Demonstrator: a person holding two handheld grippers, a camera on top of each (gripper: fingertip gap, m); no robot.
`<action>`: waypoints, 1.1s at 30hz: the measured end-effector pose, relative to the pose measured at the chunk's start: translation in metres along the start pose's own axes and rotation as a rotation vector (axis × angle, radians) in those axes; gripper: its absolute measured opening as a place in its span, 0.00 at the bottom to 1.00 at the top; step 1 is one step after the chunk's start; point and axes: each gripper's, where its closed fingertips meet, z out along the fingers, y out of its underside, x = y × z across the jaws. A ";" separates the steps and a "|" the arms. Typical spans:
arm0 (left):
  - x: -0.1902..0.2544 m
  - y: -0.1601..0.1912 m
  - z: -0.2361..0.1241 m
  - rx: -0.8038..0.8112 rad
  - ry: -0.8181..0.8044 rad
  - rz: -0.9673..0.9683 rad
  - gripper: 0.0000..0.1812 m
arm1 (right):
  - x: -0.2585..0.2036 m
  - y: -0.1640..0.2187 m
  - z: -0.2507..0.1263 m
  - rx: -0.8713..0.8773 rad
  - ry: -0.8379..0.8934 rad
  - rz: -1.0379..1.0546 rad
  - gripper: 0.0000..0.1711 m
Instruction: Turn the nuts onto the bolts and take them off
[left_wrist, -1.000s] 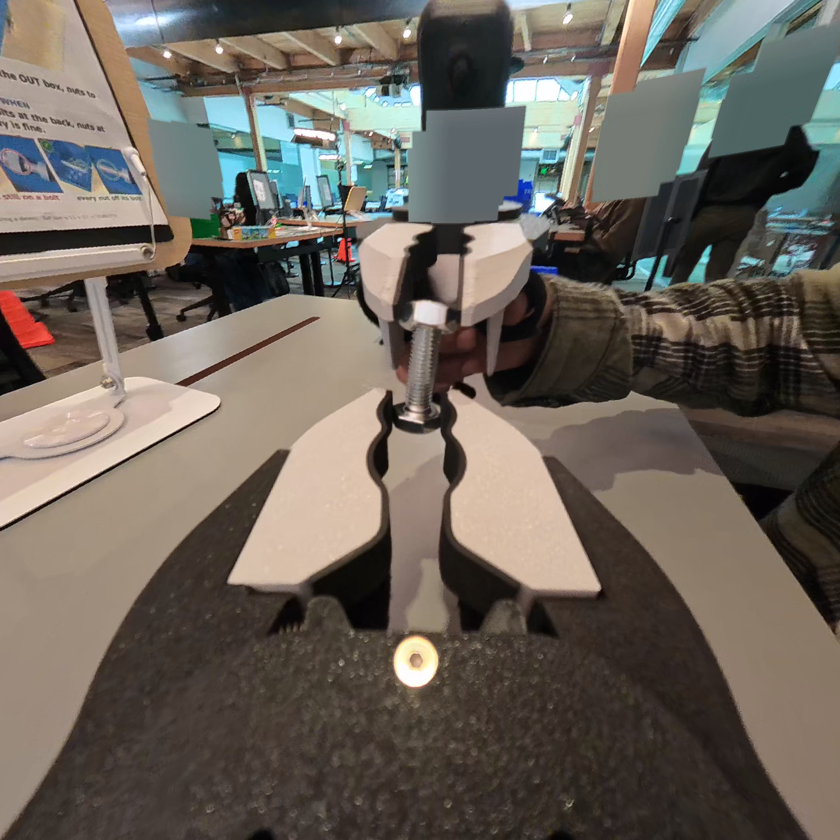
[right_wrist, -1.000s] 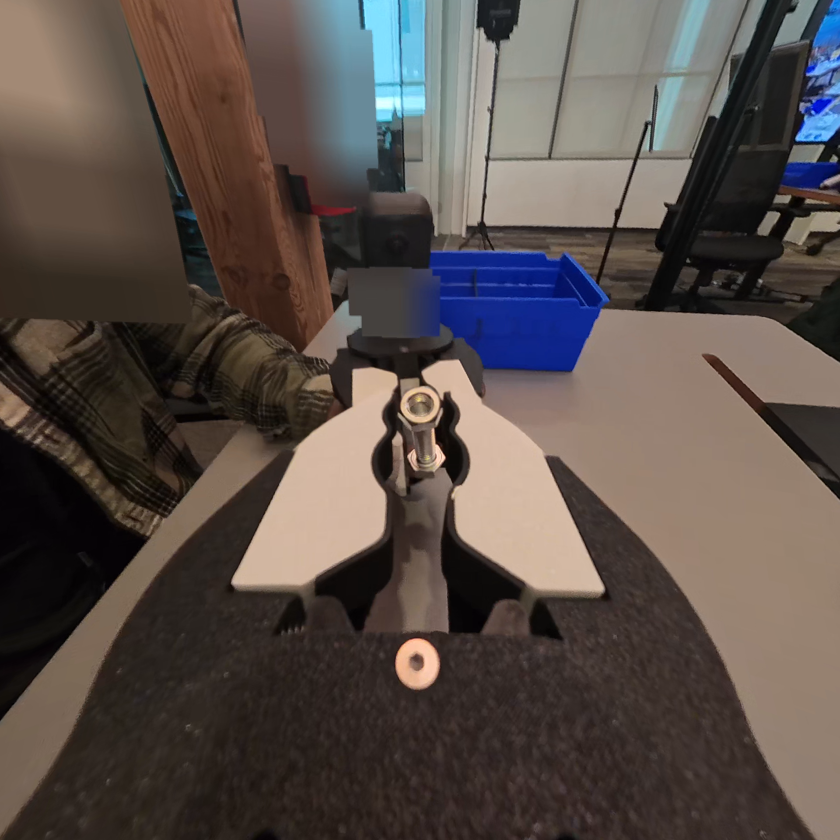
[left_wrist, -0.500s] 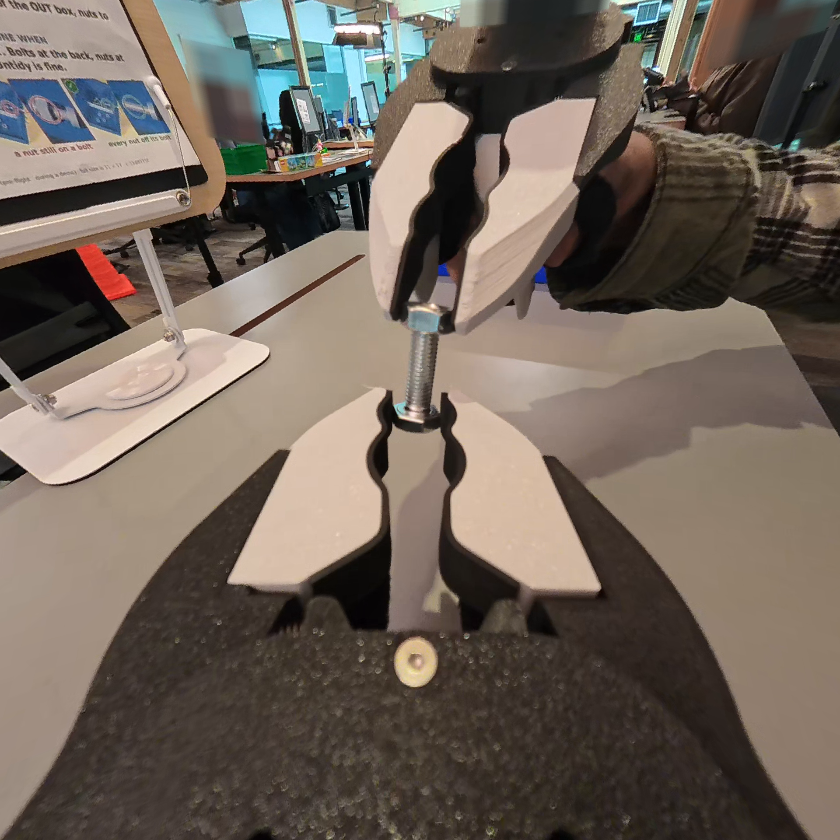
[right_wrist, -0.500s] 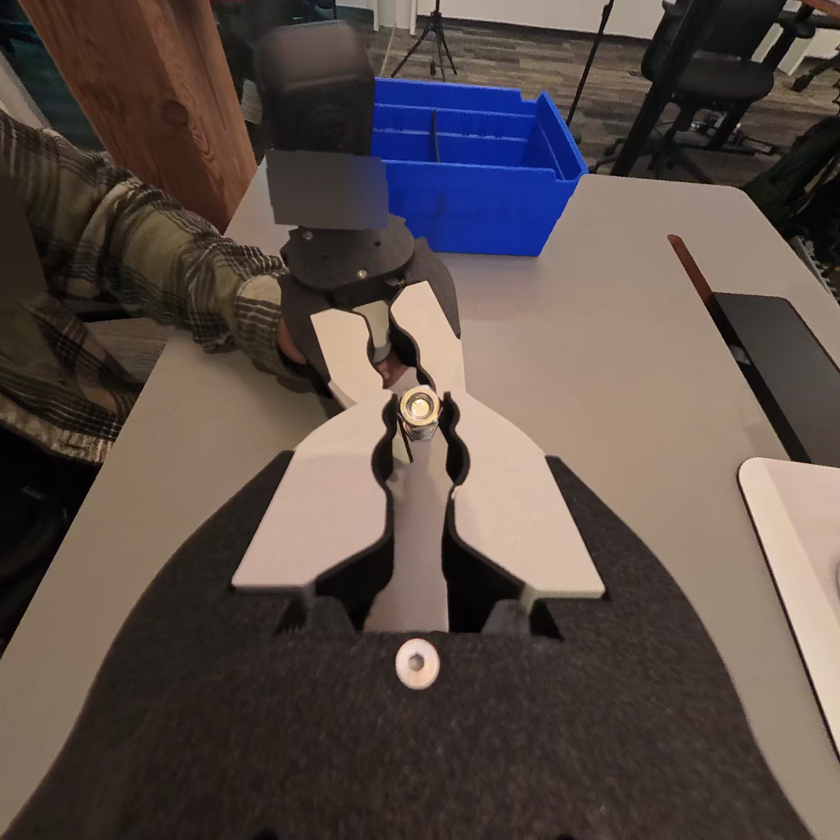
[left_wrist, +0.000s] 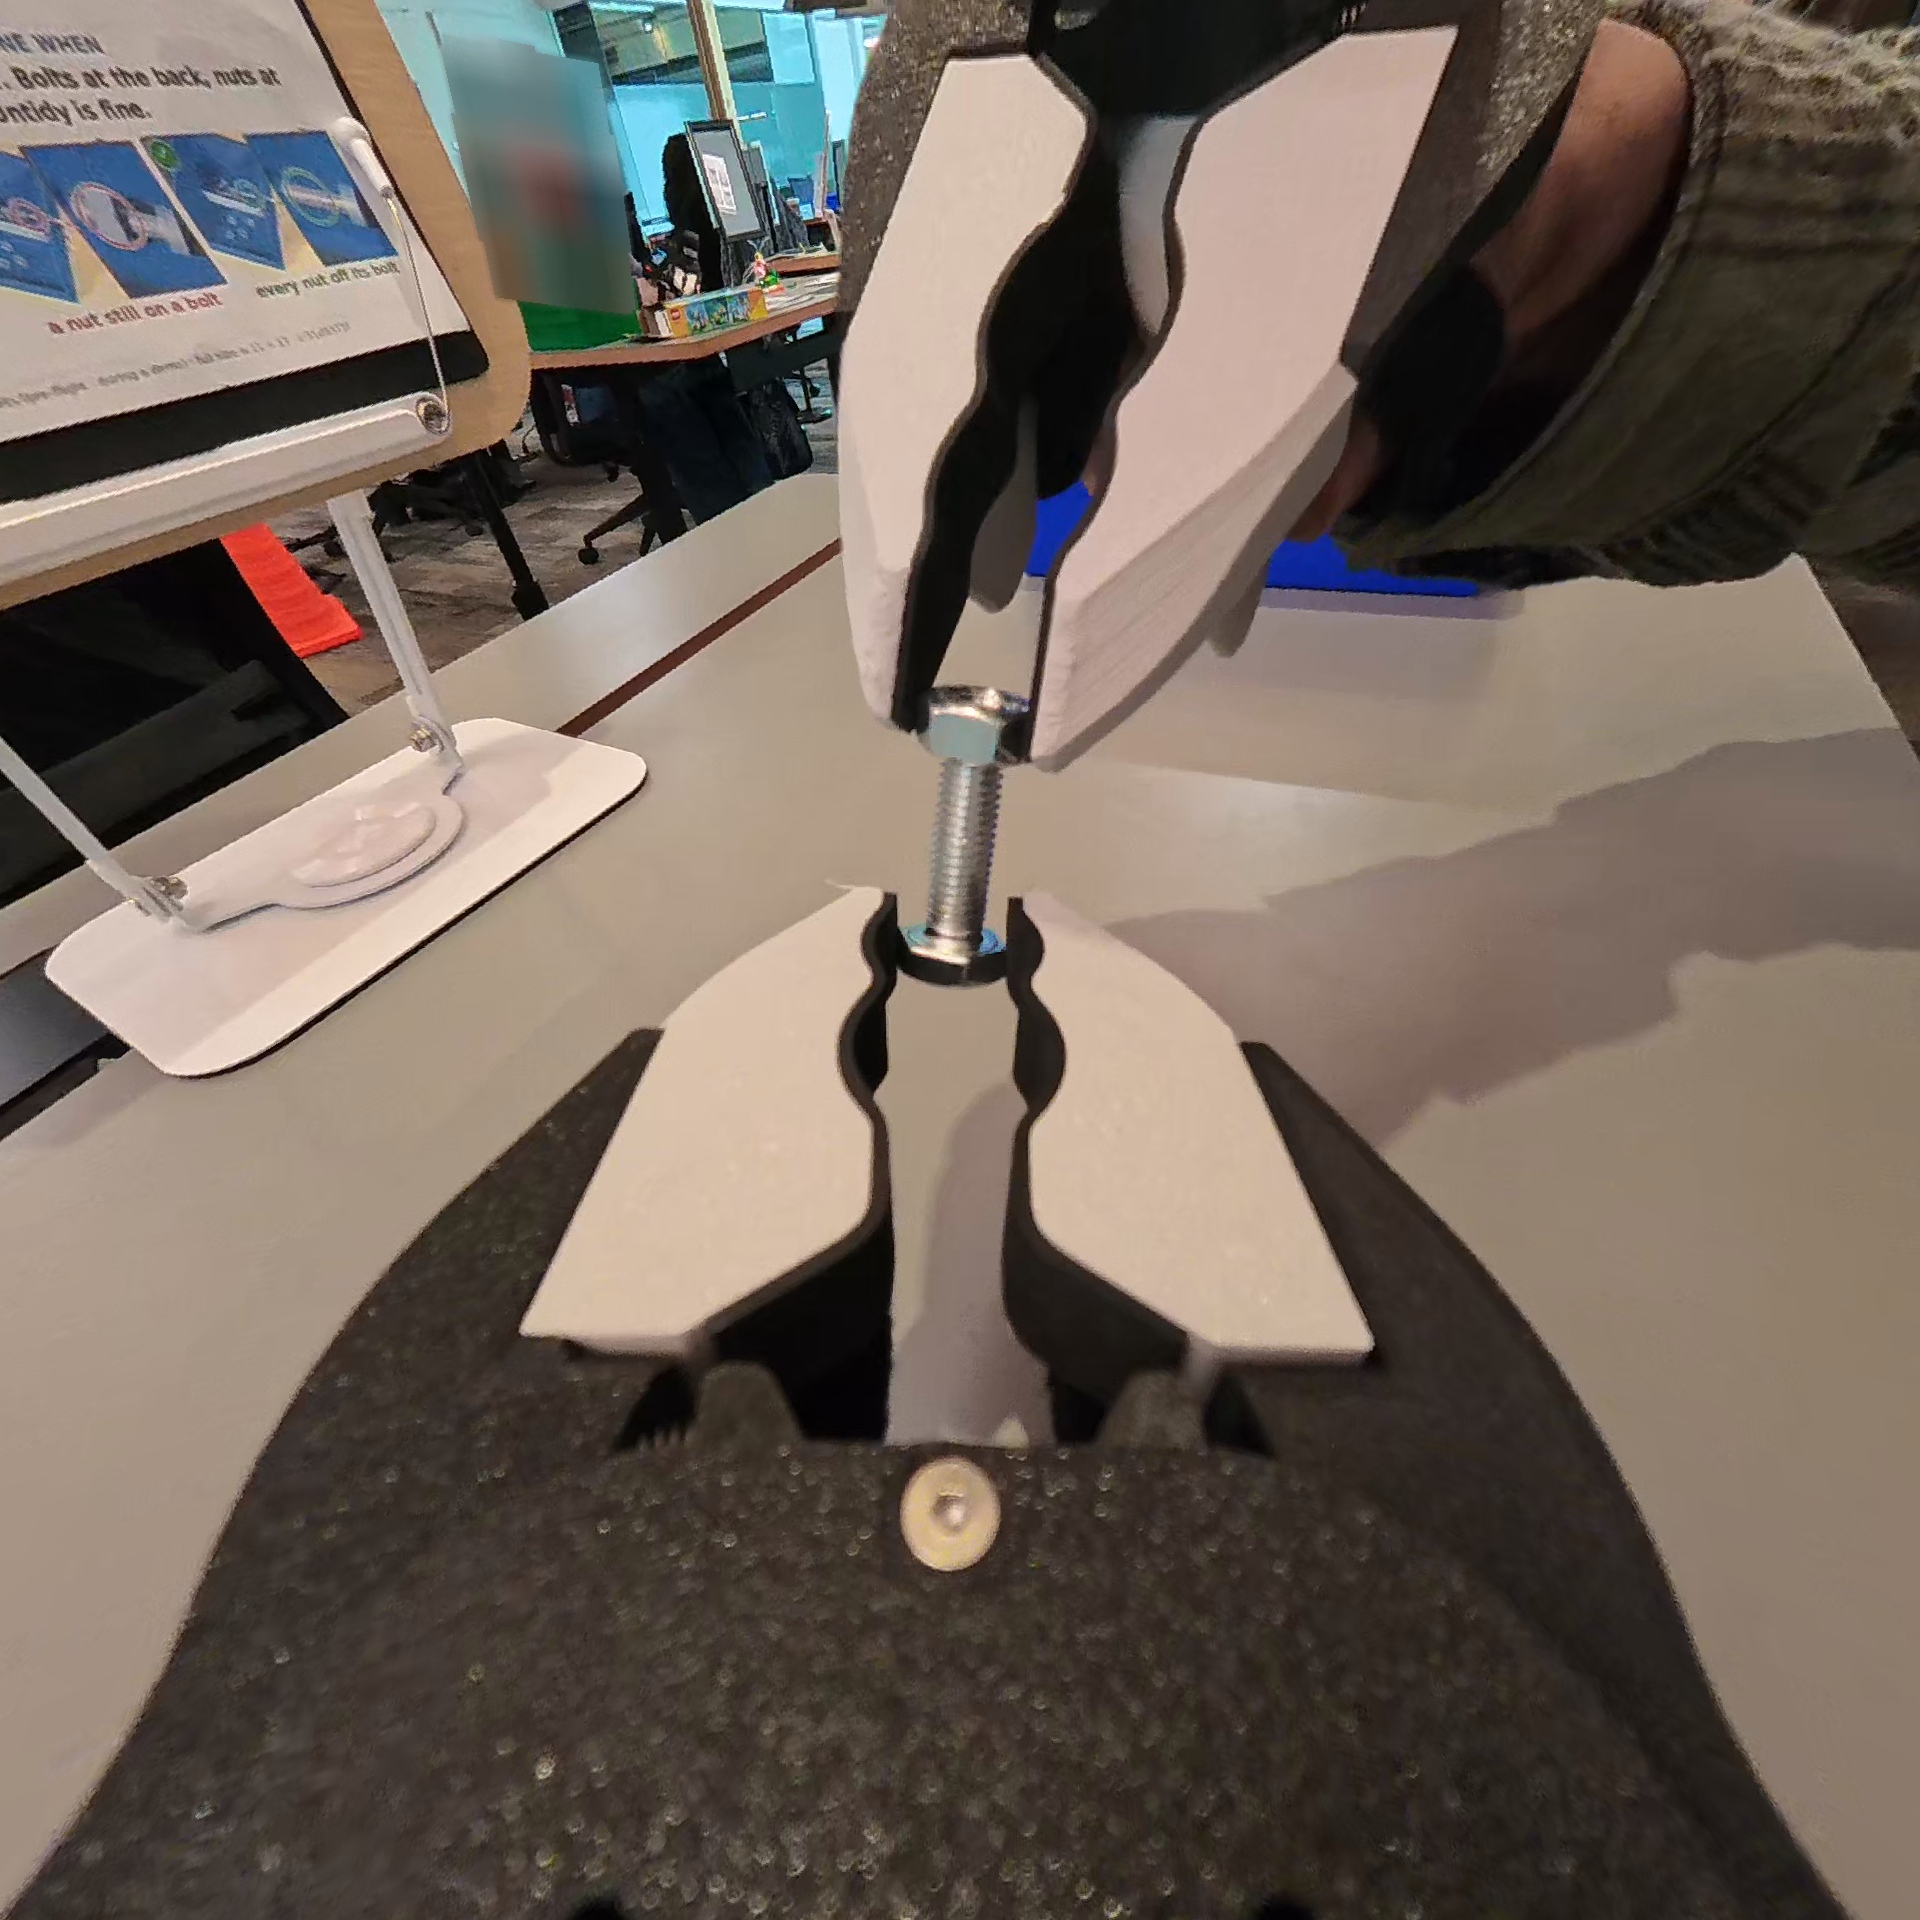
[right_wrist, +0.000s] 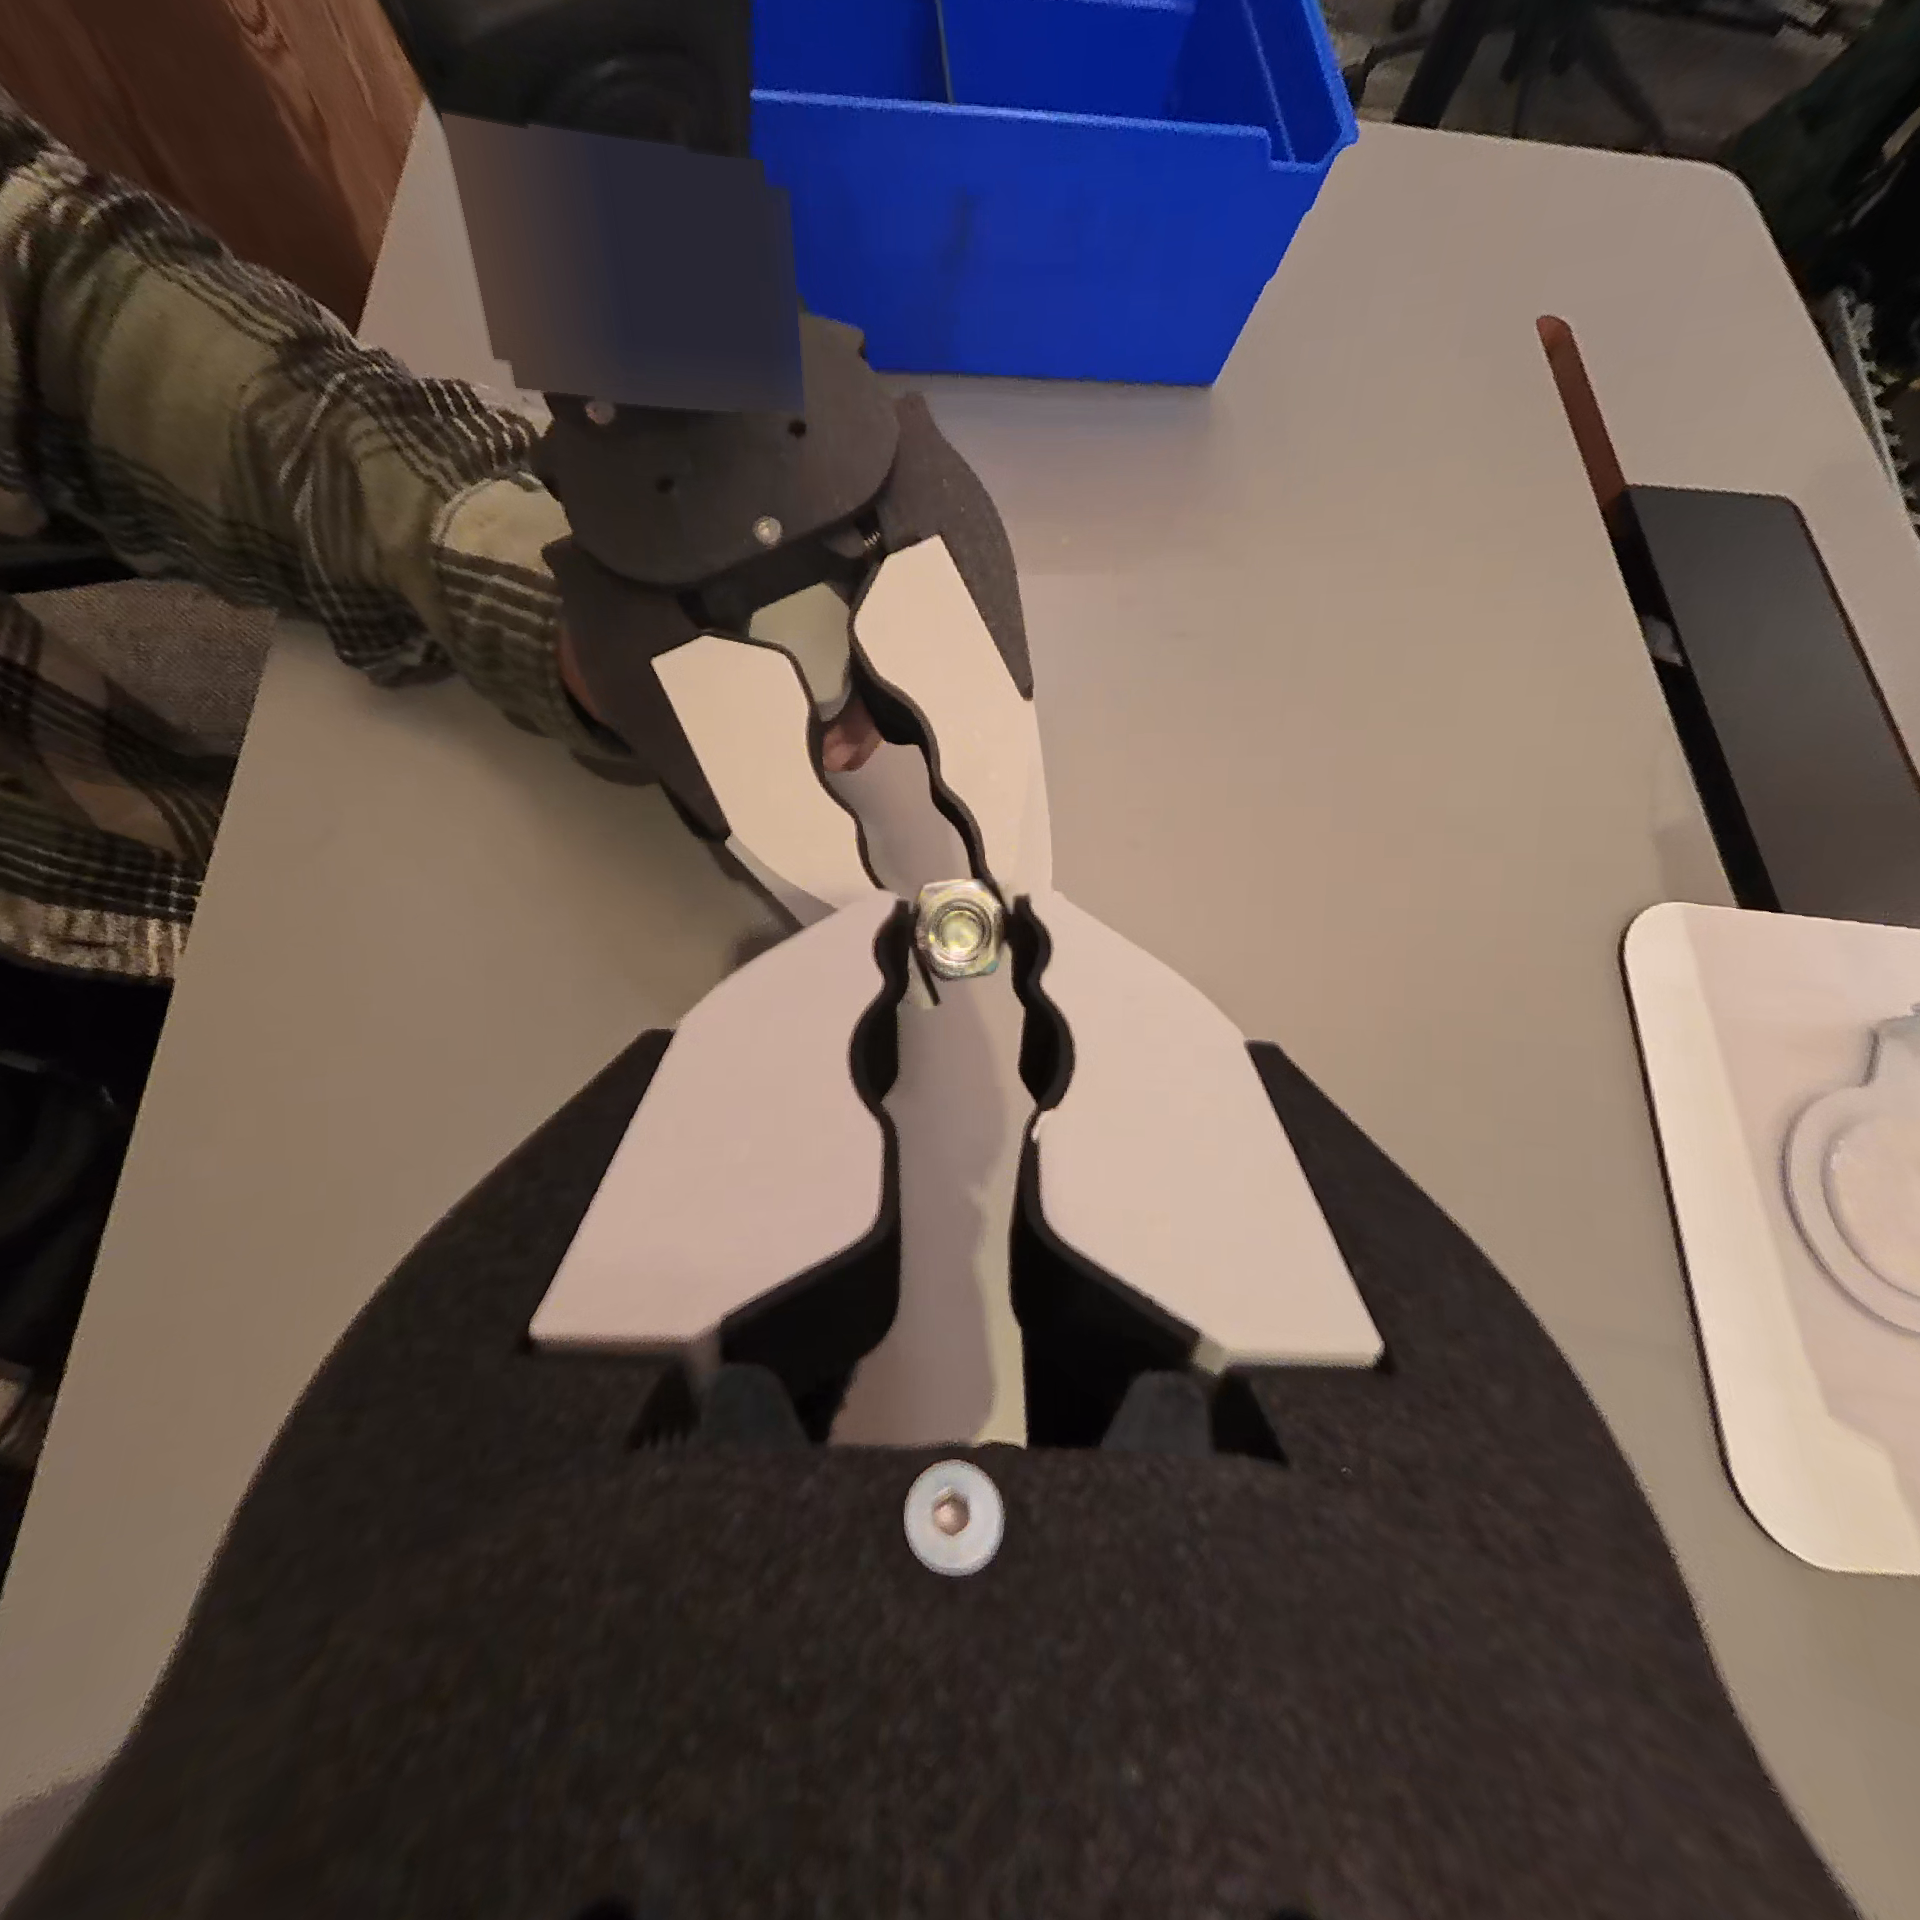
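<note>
A silver bolt (left_wrist: 964, 847) stands upright above the grey table (left_wrist: 1455, 935). My left gripper (left_wrist: 951, 935) is shut on the nut (left_wrist: 948, 948) at the bolt's lower end. My right gripper (left_wrist: 971, 717) comes down from above and is shut on the bolt's hex head (left_wrist: 968, 725). In the right wrist view I look straight down on the bolt head (right_wrist: 956, 940) between my right gripper (right_wrist: 958, 935) tips. The left gripper (right_wrist: 925, 888) reaches in from the far left underneath. The nut is hidden there.
A blue bin (right_wrist: 1039, 229) stands at the table's far side. A white stand base (left_wrist: 343, 883) with an instruction board (left_wrist: 208, 260) is on one side and shows at the right in the right wrist view (right_wrist: 1787, 1226). A black slab (right_wrist: 1766, 707) lies near it. Both grippers' tips are close together, under 4 cm apart.
The right gripper has swung up and over, so it now points down on the bolt head. Both grippers keep their hold on bolt and nut.
</note>
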 end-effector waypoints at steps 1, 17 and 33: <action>0.001 0.000 0.001 0.001 0.006 -0.005 0.11 | 0.000 0.000 0.000 0.004 -0.005 0.004 0.11; 0.004 -0.007 -0.002 0.066 0.057 -0.071 0.11 | -0.002 -0.008 -0.002 0.043 -0.024 -0.011 0.11; 0.007 -0.012 -0.004 0.102 0.077 -0.065 0.11 | -0.008 -0.011 0.000 0.095 -0.118 0.052 0.11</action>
